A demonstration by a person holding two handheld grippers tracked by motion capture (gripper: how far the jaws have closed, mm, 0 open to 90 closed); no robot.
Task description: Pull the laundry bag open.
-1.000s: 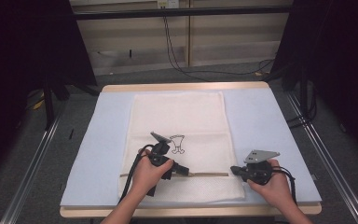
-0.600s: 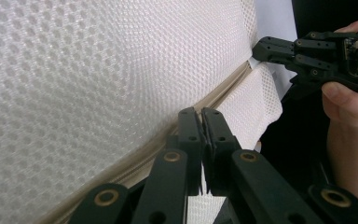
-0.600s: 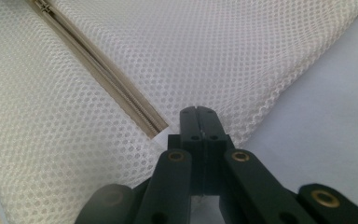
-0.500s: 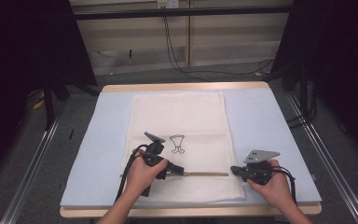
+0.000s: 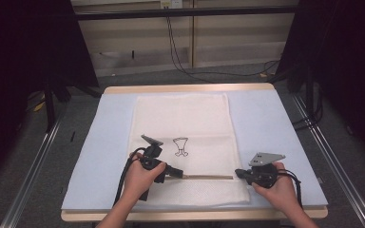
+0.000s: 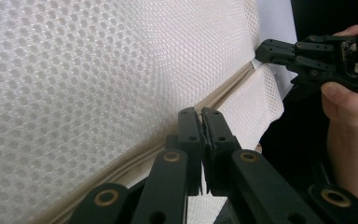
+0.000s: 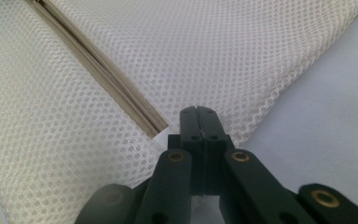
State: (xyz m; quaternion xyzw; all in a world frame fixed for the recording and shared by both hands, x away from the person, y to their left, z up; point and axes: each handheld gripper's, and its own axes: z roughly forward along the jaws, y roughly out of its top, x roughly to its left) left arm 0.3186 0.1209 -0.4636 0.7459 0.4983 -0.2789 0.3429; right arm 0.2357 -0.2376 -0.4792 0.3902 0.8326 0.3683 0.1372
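A white mesh bag (image 5: 180,118) lies flat on the blue mat (image 5: 275,118), with a small black drawing (image 5: 181,146) on it. A zipper (image 5: 209,177) runs across its near end. My left gripper (image 5: 180,174) is shut at the zipper's left part. In the left gripper view its jaws (image 6: 200,112) press together right on the zipper line (image 6: 228,86), and the pull is hidden between them. My right gripper (image 5: 237,173) is shut on the mesh at the zipper's right end (image 7: 156,128). Its closed tips (image 7: 199,111) pinch the fabric there, and from the left gripper view the right gripper (image 6: 261,49) meets the bag's corner.
The mat covers a wooden table whose near edge (image 5: 195,216) runs just below both hands. Metal rails (image 5: 33,180) flank the table on the floor. Cables (image 5: 176,52) hang at the back wall. Bare mat (image 5: 100,156) lies left of the bag.
My left gripper has slid a little to the left along the zipper, so a longer stretch of zipper shows between the grippers. The right gripper has stayed in place.
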